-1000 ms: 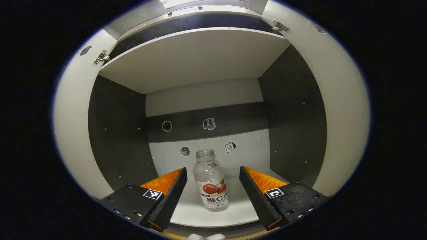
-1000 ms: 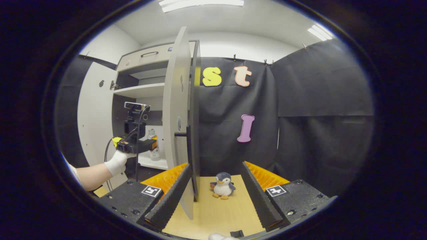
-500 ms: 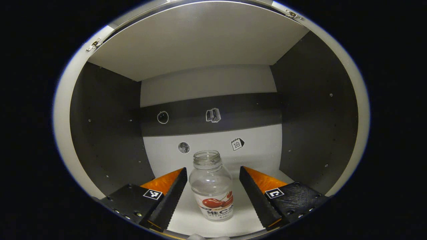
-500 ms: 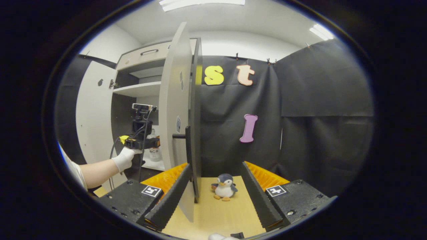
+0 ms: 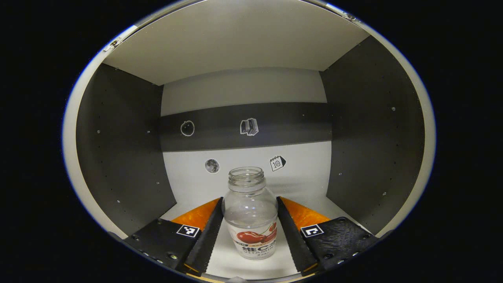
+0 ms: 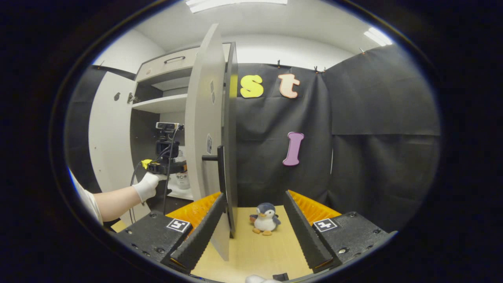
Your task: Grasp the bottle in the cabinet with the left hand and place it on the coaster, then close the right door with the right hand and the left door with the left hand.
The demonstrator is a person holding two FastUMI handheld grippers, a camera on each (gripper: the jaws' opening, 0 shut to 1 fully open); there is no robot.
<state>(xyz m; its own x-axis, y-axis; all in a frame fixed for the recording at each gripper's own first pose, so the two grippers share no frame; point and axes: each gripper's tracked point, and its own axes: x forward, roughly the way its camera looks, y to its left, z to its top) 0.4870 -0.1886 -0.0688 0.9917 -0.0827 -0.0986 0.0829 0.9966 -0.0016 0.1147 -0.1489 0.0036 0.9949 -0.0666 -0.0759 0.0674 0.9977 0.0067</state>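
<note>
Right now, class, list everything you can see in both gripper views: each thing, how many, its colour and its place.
bottle: one, clear, no cap, red-pictured label, upright on the cabinet's lower shelf between the left claw's fingers.
cabinet: one, white and dark grey.
stickers: four, on the back panel.
right door: one, grey, open, black handle.
left door: one, white, open.
toy penguin: one, grey and white, on the wooden table.
left claw: black and orange, fingers against the bottle's sides.
right claw: black and orange, open.
gloved hand: one, white, holding the left claw.
</note>
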